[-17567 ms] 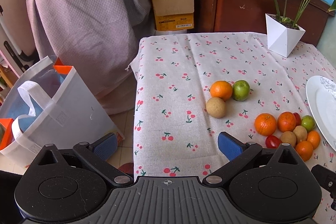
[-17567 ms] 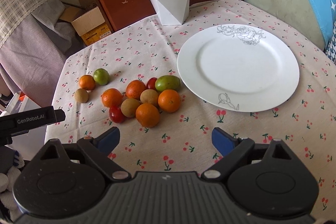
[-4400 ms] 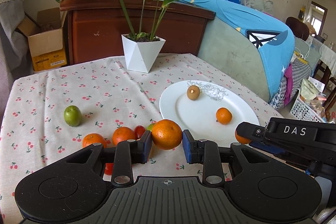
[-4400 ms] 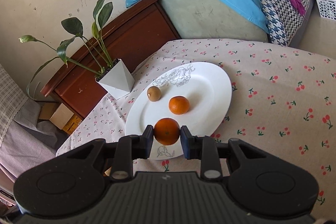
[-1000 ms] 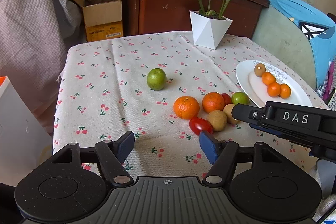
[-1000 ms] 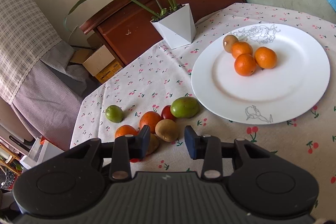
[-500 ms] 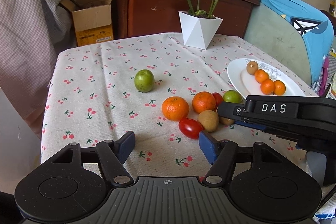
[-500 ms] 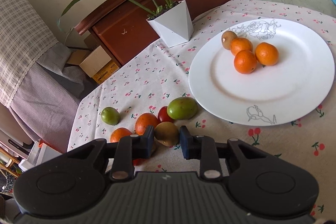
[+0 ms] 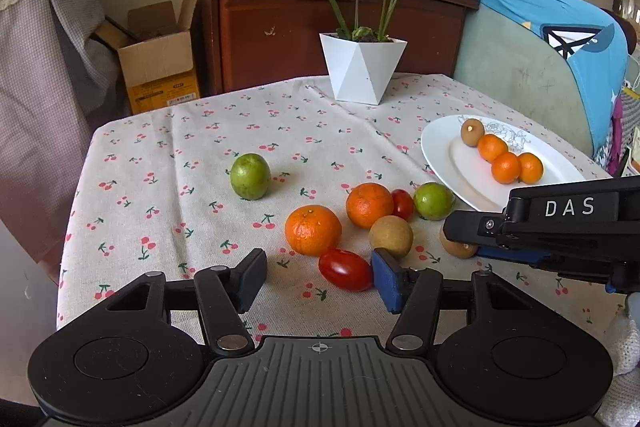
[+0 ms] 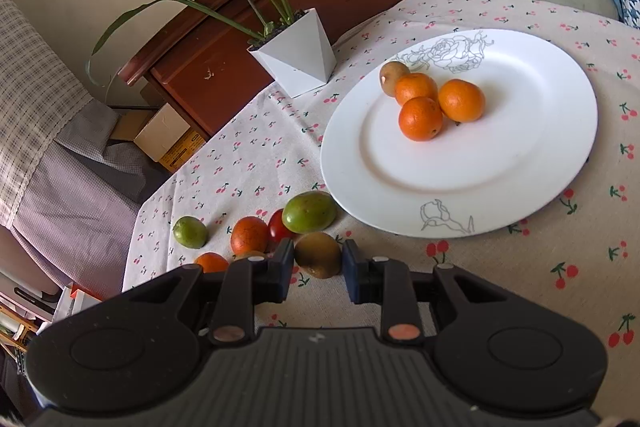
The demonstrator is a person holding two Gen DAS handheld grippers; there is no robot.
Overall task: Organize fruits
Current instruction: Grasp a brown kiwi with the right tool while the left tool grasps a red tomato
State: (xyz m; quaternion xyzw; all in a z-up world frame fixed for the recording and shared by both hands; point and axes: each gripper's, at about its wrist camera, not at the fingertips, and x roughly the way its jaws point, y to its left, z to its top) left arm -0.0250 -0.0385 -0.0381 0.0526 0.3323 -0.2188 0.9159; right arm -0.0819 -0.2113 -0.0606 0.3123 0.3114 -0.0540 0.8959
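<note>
Right tongs pinching a brown fruit (beside the plate), left tongs spread wide near a tomato

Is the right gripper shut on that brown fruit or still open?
Shut on it: both fingers of the right gripper press the brown fruit's sides.

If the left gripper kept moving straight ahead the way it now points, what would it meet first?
Most likely the red tomato, lying just ahead of the open left gripper by its right finger; the orange sits behind it. Depth is hard to judge.
</note>
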